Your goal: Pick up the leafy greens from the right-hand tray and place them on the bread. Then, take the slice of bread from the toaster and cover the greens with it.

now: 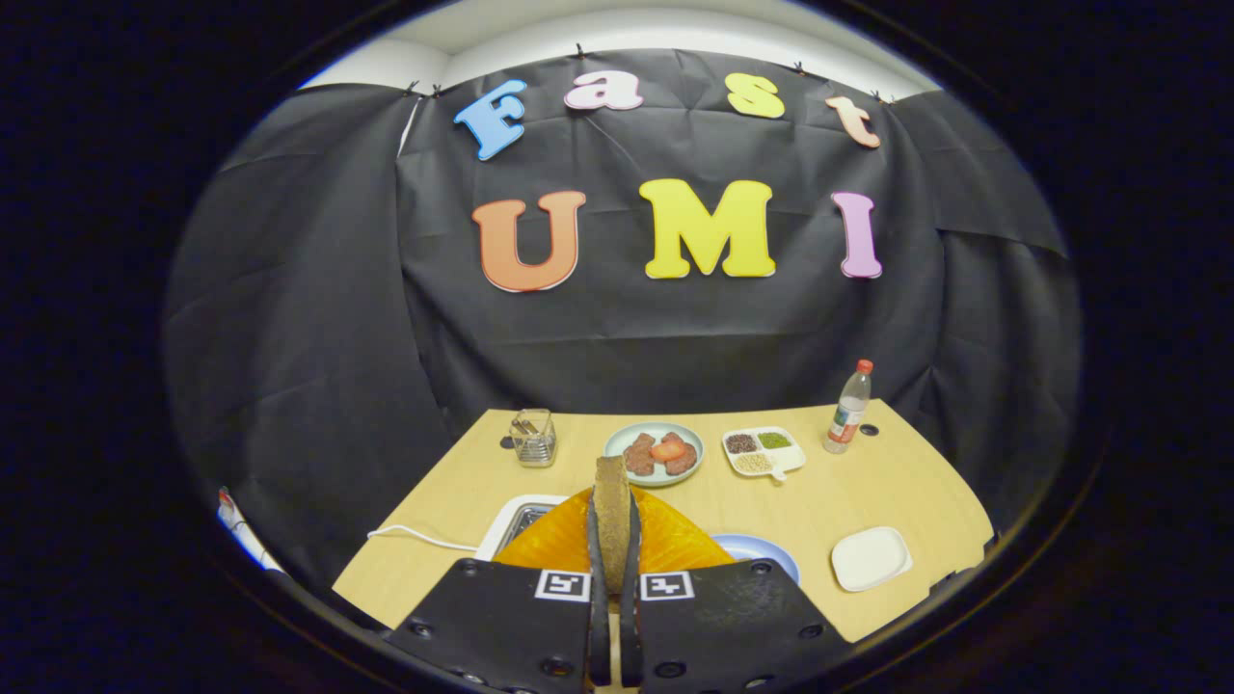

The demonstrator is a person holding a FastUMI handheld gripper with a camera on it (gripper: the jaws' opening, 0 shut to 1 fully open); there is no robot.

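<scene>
Carrying bread slice [611, 511] | gripper [614, 578] clamped on its edges, slice upright, lifted above the toaster [521, 525] | blue plate [762, 551] nearby on counter [868, 482], likely destination

Single cam, fisheye, riding on the gripper [614, 569], looking fwd along its two fingers, which sit at 6 o'clock, pressed on a bread slice [612, 520] standing edge-on to the lens. Cam sits raised above the near edge of the wooden table [897, 492], tilted slightly down, facing the booth's back wall. Close to the toaster [525, 520] just beyond the fingers; farther from the plate [655, 453] at 12, bottle [848, 410] at 2.
</scene>
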